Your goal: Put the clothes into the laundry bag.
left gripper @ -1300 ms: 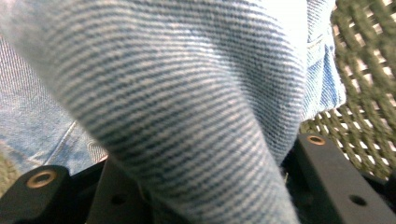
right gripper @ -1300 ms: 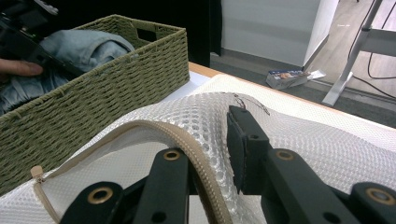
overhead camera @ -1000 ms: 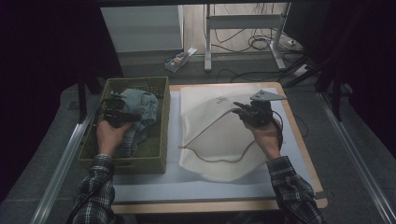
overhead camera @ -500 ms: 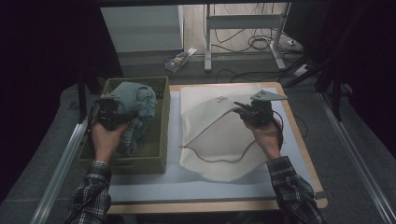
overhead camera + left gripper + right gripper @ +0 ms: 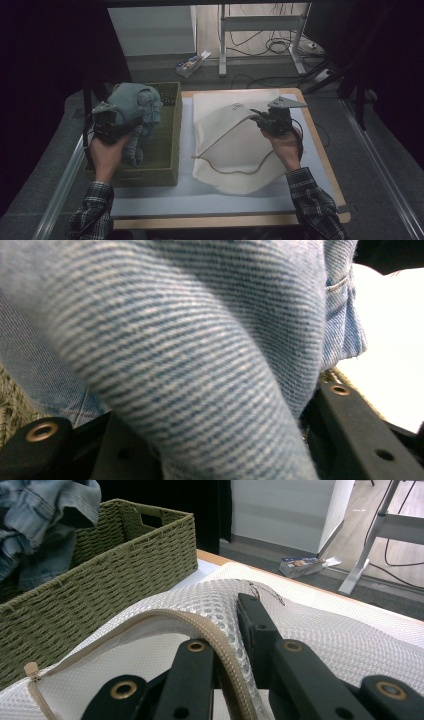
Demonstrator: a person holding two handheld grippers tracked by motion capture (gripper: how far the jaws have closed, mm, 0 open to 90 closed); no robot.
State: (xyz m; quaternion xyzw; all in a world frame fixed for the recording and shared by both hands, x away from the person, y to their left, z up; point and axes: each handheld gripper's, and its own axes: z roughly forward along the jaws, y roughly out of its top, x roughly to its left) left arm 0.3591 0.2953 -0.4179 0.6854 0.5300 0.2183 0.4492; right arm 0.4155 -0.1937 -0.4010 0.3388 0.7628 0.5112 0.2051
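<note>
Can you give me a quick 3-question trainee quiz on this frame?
1. True or false: the left hand-held gripper is shut on the denim garment.
2. What does the right hand-held gripper pinch: A) basket rim, B) zipper edge of the mesh bag, C) a cable?
3. Where does the denim garment hang: over the woven basket or over the mesh bag?

Key: 1 true; 2 B; 3 over the woven basket.

No text, label, brand or number can be read anywhere. The small box (image 5: pixel 190 64) on the floor has print on it, but it is too small and blurred. The mesh bag (image 5: pixel 235 150) has a dark mark, not legible.
</note>
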